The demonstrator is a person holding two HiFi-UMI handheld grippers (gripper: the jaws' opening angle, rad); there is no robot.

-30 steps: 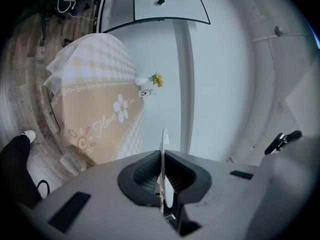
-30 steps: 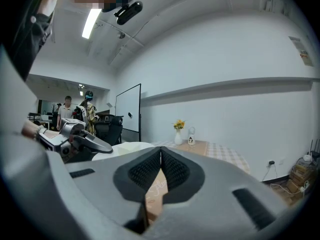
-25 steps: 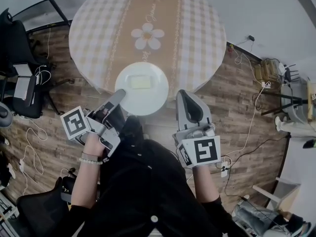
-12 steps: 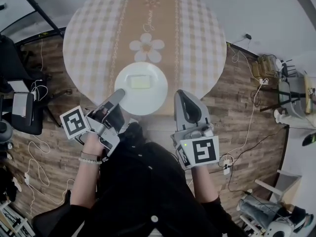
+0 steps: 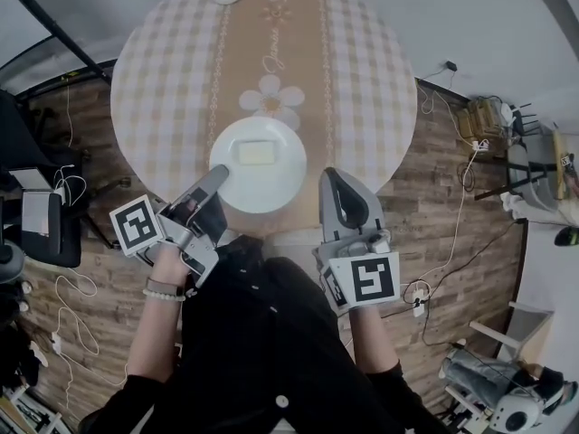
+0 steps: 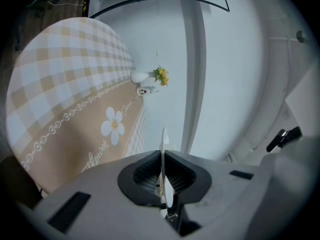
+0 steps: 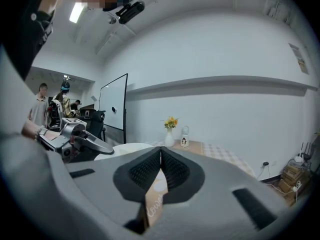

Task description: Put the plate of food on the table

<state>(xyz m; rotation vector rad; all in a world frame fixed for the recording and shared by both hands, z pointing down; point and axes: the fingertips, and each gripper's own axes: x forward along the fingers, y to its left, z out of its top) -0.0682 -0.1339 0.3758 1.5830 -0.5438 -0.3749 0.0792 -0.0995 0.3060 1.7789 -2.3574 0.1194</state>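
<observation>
Plainly round white plate (image 5: 271,193), yellowish food (image 5: 256,153)

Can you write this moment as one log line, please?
left tool: shut on plate rim | right tool: shut, empty | plate: holds food, at near edge of table | set down: cannot tell

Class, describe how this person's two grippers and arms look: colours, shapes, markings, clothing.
The left gripper and right gripper are light grey plastic, with tapered jaws lined by black ribbed pads. Each carries a white cube with a black square marker. Worn: black top, beaded bracelet.
</observation>
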